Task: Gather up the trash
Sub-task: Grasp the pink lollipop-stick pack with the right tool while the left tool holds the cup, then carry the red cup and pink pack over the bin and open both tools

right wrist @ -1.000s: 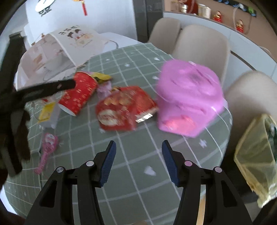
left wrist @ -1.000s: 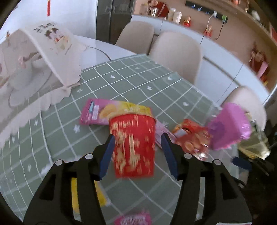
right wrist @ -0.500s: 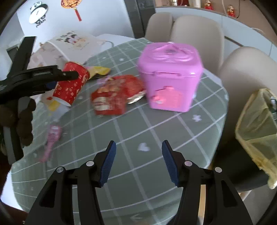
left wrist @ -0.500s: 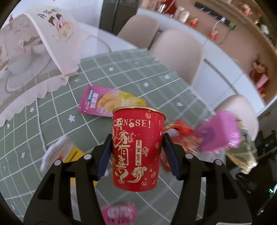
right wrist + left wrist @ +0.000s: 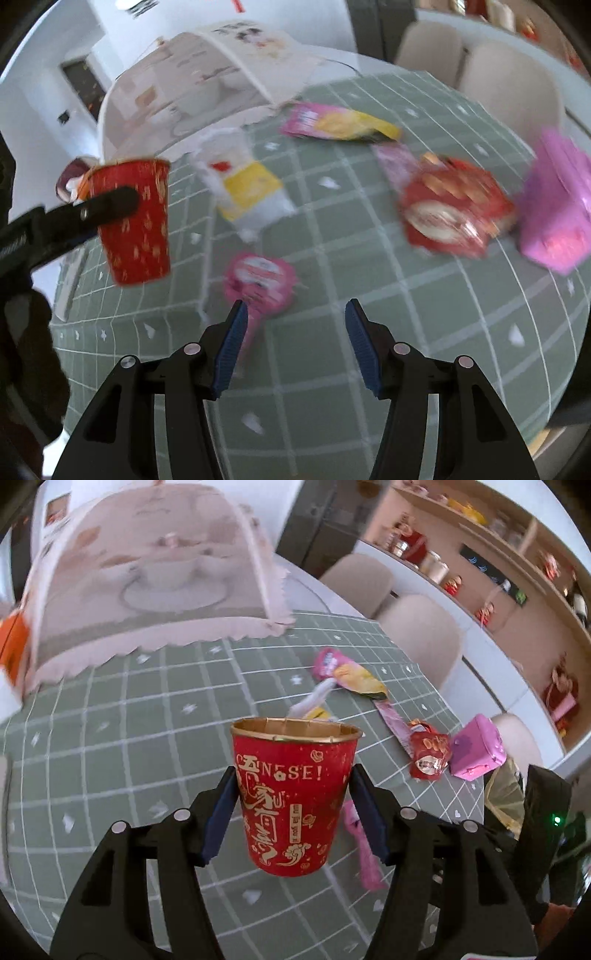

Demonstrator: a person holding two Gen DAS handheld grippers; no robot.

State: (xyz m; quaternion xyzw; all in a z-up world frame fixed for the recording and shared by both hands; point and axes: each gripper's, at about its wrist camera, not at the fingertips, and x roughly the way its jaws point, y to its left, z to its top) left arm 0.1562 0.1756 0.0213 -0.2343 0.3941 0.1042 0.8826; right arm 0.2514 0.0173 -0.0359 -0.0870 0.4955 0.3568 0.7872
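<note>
The red paper cup (image 5: 295,797), light and easily crushed, is carried upright above the worktop (image 5: 147,709) between the opening jaws of the left tool (image 5: 293,812), best held gently mid-wall, while the right tool (image 5: 293,345) is held apart, empty.

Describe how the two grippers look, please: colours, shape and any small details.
Both look alike. The left gripper and the right gripper each have two matte black, angular plastic arms with cut-out openings and small round silver screws. Flat, ribbed dark blue pads line the inner fingertips. No cables or markings show.
</note>
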